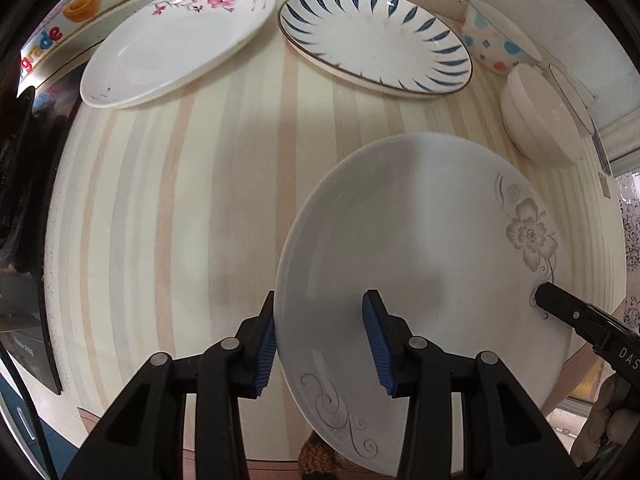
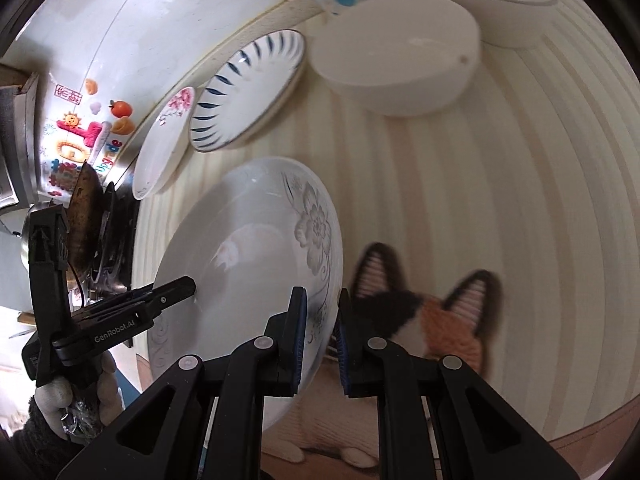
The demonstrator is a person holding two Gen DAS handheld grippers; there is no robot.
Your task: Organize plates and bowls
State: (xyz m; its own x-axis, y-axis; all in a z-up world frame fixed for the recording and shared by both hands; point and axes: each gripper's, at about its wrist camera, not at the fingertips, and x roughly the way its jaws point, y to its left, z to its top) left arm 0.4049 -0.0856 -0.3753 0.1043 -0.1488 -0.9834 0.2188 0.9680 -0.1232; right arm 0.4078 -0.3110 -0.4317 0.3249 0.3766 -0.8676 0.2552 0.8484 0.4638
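A deep white plate with grey flowers (image 1: 400, 232) hangs tilted over the striped table (image 1: 180, 200), gripped at two sides of its rim. My left gripper (image 1: 321, 296) is shut on the plate's near-left rim, one blue pad outside and one inside. My right gripper (image 2: 321, 292) is shut on the flowered edge of the same plate (image 2: 248, 264). The right gripper's tip (image 1: 540, 294) shows at the plate's right rim in the left wrist view. In the right wrist view the left gripper (image 2: 188, 282) bites the opposite rim.
A pink-rose plate (image 1: 176, 36) and a blue-leaf plate (image 1: 376, 40) lie at the table's back by the wall. At the right stand a spotted bowl (image 1: 496, 40), a plain white bowl (image 1: 540, 116) and a dark-rimmed bowl (image 1: 572, 96). A stove with a wok (image 2: 86, 216) borders the table's left.
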